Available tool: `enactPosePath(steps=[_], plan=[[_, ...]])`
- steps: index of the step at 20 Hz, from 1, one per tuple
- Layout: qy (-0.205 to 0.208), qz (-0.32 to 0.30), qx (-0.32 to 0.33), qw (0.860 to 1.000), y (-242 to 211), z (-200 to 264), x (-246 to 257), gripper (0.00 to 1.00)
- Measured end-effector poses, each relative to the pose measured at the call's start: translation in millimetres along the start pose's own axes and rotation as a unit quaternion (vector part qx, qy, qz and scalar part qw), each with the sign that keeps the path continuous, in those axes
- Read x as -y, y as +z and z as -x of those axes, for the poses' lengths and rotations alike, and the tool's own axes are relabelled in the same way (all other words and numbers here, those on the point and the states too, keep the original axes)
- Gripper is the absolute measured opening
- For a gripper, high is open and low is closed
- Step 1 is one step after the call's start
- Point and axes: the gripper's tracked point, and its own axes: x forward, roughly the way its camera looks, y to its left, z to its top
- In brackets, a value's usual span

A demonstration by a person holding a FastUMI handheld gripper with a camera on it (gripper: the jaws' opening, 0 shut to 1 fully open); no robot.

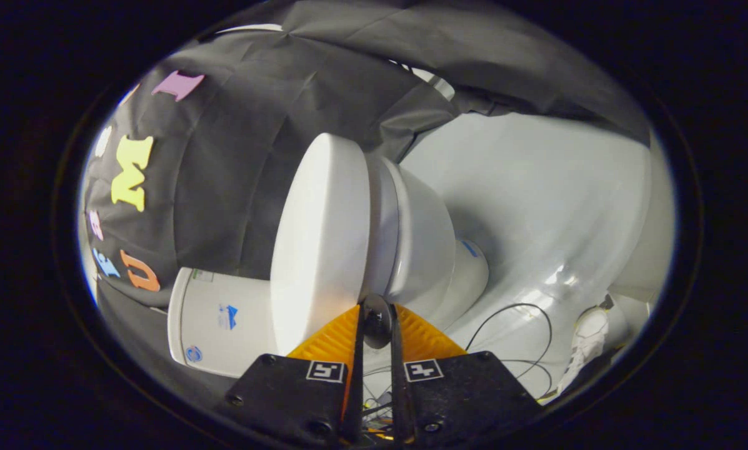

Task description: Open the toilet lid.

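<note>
The view is rolled on its side. The white toilet lid [317, 237] lies flat against the seat [383, 231], which tops the bowl [423, 244]. The tank [217, 319] stands behind the lid, to the left of my fingers. My gripper [377, 307] has its tips at the lid's front rim, right where the lid meets the seat. The fingers stand close together with only a narrow dark slit between them. I cannot see any part of the lid pinched in that slit.
The black cloth wall [236, 169] hangs behind the toilet. A glossy white floor [536, 206] spreads out beside the bowl. Thin black cables [511, 325] loop over it near my fingers, and a crumpled white item [589, 340] lies farther off.
</note>
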Motion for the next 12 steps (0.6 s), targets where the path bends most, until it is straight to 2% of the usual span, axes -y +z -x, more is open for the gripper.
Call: enactPosePath(steps=[3, 7, 12], plan=[[-0.008, 0.007, -0.002, 1.0, -4.6, -0.6, -1.6, 0.13], [-0.037, 0.006, 0.003, 0.999, 0.1, 1.5, -6.7, 0.13], [-0.051, 0.019, 0.017, 0.998, -0.5, 3.1, -13.7, 0.13]])
